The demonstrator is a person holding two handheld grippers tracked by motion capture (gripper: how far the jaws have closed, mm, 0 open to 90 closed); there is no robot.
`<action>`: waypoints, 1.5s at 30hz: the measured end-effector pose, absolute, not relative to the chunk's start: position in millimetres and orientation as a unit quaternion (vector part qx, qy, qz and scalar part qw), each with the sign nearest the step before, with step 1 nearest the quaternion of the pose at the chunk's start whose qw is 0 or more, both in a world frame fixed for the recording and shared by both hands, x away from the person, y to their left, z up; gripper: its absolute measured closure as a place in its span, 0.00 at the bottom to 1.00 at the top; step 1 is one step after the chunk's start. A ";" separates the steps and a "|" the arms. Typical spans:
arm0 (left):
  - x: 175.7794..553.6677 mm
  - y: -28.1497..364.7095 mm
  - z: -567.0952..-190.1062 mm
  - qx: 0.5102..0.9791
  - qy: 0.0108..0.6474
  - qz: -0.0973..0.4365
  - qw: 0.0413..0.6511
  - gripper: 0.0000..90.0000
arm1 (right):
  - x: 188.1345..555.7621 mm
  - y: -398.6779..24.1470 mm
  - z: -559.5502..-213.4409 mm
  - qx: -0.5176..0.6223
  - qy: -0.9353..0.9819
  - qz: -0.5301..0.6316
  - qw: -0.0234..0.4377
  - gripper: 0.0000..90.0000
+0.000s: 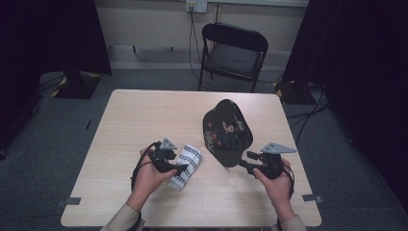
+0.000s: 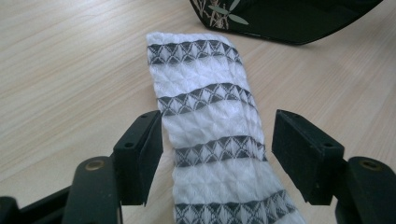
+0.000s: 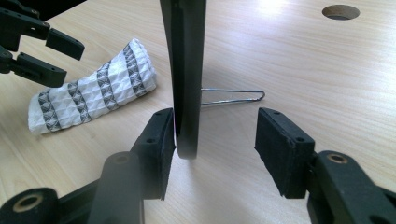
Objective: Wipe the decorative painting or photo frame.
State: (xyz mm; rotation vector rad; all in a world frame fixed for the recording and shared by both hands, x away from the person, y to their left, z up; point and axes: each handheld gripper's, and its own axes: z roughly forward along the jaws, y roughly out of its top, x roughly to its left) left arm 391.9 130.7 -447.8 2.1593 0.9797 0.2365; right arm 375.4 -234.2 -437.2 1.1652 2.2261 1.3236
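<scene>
On the light wooden desk (image 1: 144, 110), a folded white cloth with dark patterned stripes (image 1: 186, 165) lies flat near the front edge, left of centre. The left hand-held gripper (image 2: 217, 140) is released: its 2 jaws stand apart on either side of the cloth, pads clear of it. A black lacquered tray with painted decoration (image 1: 227, 132) stands upright on its edge at the middle of the desk, propped from behind by a thin wire stand (image 3: 233, 96). The right hand-held gripper (image 3: 215, 140) is released too; its jaws straddle the tray's lower edge, one pad just beside it, the other well apart.
</scene>
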 end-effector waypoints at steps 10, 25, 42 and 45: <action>394.0 141.4 -446.6 0.834 0.391 0.097 0.377 0.33 | 372.6 -238.2 -437.5 0.410 0.774 0.460 0.148 0.45; 396.9 160.2 -443.2 0.824 0.403 0.099 0.386 0.26 | 369.6 -247.9 -442.8 0.409 0.775 0.458 0.151 0.33; 395.2 184.9 -445.3 0.819 0.408 0.098 0.391 0.24 | 366.3 -255.6 -446.1 0.409 0.780 0.452 0.144 0.27; 395.2 188.2 -445.3 0.817 0.414 0.097 0.389 0.24 | 366.0 -256.0 -447.4 0.409 0.781 0.450 0.140 0.26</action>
